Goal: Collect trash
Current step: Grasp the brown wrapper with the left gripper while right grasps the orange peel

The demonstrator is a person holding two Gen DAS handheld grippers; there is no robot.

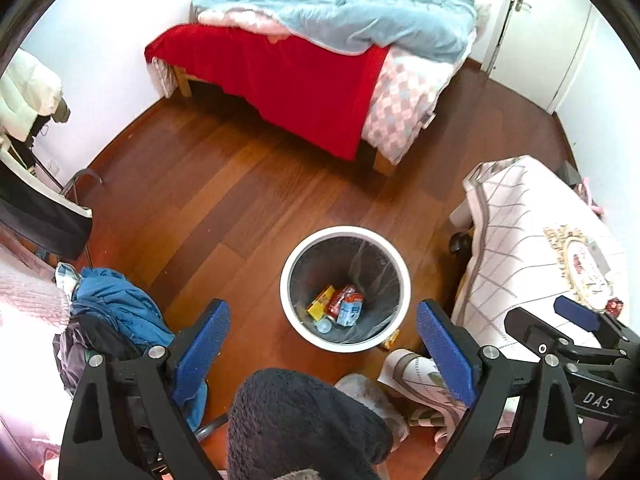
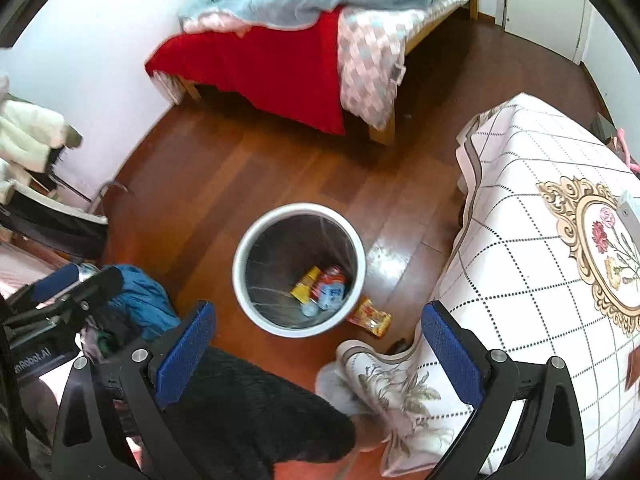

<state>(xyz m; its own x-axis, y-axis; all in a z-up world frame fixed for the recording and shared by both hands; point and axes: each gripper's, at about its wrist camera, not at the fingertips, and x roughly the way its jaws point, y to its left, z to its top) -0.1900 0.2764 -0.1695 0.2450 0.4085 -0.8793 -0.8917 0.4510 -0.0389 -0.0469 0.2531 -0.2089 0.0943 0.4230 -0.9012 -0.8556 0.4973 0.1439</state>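
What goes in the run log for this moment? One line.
left gripper open | right gripper open | white round bin holds trash | yellow-red wrapper on floor beside it

A reddish wooden floor [image 1: 224,184] ran to white walls [image 1: 104,40]. At the far side stood a bed [image 1: 304,60] under red and blue covers. A table [image 2: 532,216] with a checked cloth stood right, a white door [image 1: 532,40] far right.

bright, even daylight; glare on the floor [image 2: 384,258] by the counter [image 2: 520,208]; fisheye edges bend, corners black.
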